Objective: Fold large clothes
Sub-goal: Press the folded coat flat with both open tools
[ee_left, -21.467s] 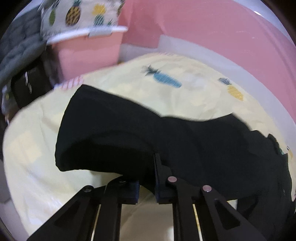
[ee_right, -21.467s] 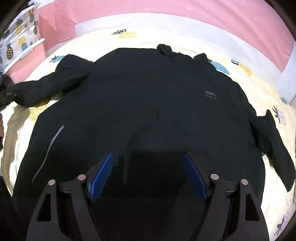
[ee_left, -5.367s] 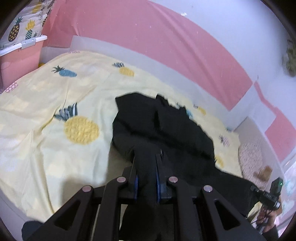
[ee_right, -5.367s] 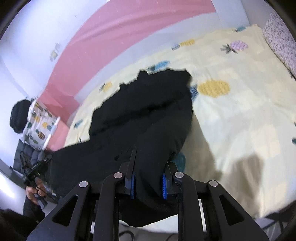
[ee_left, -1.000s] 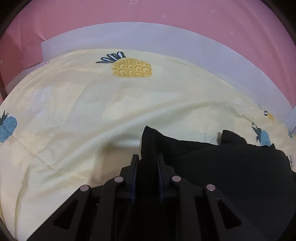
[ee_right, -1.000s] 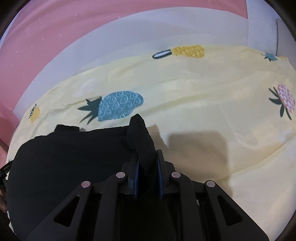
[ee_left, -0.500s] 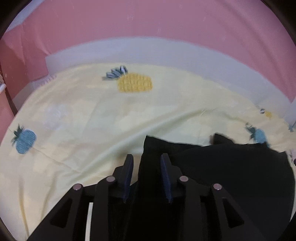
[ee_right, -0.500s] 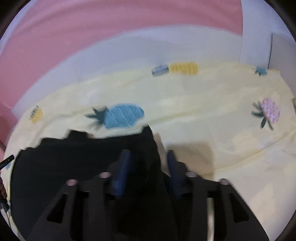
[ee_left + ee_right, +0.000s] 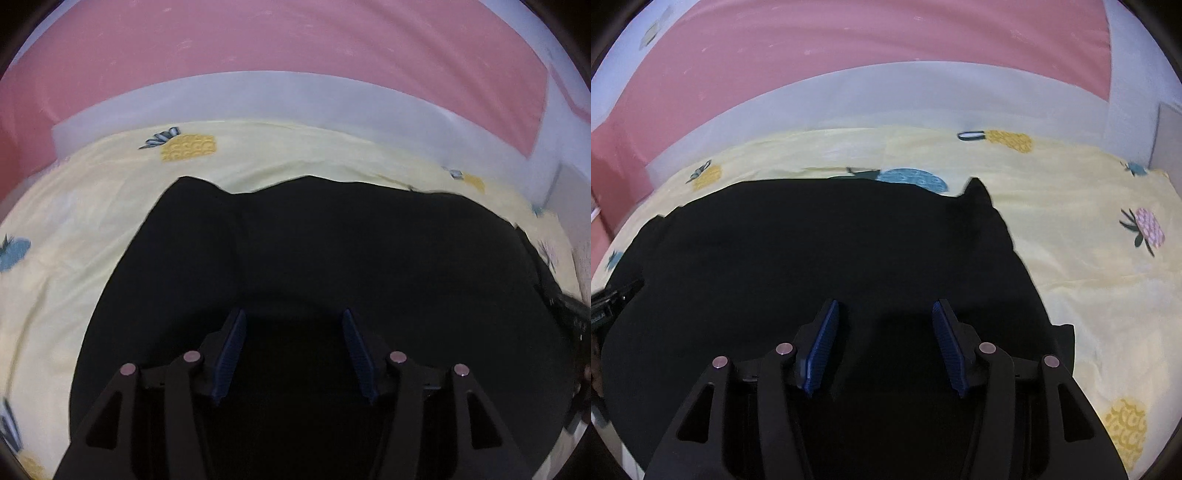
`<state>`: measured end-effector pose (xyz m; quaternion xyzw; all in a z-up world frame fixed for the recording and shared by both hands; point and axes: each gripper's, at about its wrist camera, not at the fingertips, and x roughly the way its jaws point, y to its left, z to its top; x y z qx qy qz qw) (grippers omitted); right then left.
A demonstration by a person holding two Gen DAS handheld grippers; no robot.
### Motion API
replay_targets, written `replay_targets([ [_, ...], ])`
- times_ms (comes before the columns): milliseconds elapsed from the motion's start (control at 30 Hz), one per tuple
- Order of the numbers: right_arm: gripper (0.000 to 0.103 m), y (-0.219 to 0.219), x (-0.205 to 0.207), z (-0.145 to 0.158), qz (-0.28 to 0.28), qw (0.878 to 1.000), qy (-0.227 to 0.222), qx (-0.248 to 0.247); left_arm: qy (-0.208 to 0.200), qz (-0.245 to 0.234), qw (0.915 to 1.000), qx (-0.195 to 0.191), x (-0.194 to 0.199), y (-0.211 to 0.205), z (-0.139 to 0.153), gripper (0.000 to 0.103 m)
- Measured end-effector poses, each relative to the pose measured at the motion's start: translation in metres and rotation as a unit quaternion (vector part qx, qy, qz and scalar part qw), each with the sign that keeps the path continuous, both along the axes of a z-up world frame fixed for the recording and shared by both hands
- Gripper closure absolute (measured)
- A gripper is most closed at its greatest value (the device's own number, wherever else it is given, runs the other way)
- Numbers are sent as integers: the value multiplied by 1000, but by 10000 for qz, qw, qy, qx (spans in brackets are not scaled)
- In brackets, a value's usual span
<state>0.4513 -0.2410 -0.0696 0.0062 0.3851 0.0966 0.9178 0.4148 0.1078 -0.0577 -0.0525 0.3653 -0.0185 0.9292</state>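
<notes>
A large black jacket (image 9: 332, 251) lies folded over on a yellow pineapple-print bed sheet (image 9: 74, 229). In the left wrist view my left gripper (image 9: 293, 321) is open and empty above the garment's near part, blue pads (image 9: 231, 354) apart. In the right wrist view the same jacket (image 9: 831, 240) fills the middle, with a pointed corner at its far right edge. My right gripper (image 9: 884, 317) is open and empty above the fabric, and its blue pads (image 9: 820, 350) are spread.
The sheet (image 9: 1089, 258) spreads to the right and behind the jacket. A white headboard band and pink wall (image 9: 295, 48) stand behind the bed. The other gripper's dark tip shows at the left edge of the right wrist view (image 9: 613, 295).
Both grippers have opened wide and let go of the jacket's corners. They have drawn back, so more of the laid-down jacket shows.
</notes>
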Motion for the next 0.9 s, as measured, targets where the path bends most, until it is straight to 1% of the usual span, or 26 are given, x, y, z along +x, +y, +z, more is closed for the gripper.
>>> replay_targets([
  [67,50,-3,6,-9,-28,10000,-9,-30,6,64,10000,42,7,-1,-7,45],
  [133,50,-1,13,-13,-109,9999,29,-104,56,106,9996,269,11,-6,-10,45],
  [200,50,3,14,-9,-139,9995,109,-280,207,122,9989,400,14,-7,-4,46],
  [233,50,5,11,-3,-177,9991,152,-365,301,140,9985,446,14,-8,4,48],
  [267,50,5,11,6,-239,9988,164,-389,302,124,9985,430,13,-11,14,50],
  [333,50,9,2,29,-134,9999,-101,-10,28,-69,9996,268,6,-17,34,50],
  [367,50,18,-1,36,-53,9997,-211,55,-96,-192,9994,266,6,-26,44,50],
  [433,50,36,4,39,263,9992,-251,162,-274,-490,9979,312,13,-47,53,49],
  [467,50,43,10,35,341,9991,-226,56,-273,-577,9971,416,20,-56,52,49],
  [500,50,47,18,29,349,9992,-158,-87,-167,-586,9966,557,30,-63,47,49],
  [533,50,51,27,22,345,9992,-10,-201,40,-560,9961,680,44,-68,36,49],
  [600,50,45,47,7,194,9992,230,-265,312,-457,9959,712,63,-65,19,47],
  [667,50,37,58,-1,82,9989,302,-335,361,-314,9959,771,70,-62,7,46],
  [733,50,29,70,-10,45,9988,395,-277,408,-259,9964,695,74,-61,0,46],
  [800,50,28,77,-17,16,9988,408,-286,371,-231,9959,798,78,-65,-3,46],
  [833,50,30,73,-19,5,9988,399,-299,369,-223,9953,862,78,-67,-5,46],
  [900,50,31,78,-23,-14,9988,399,-297,367,-214,9951,894,82,-69,-9,45],
])
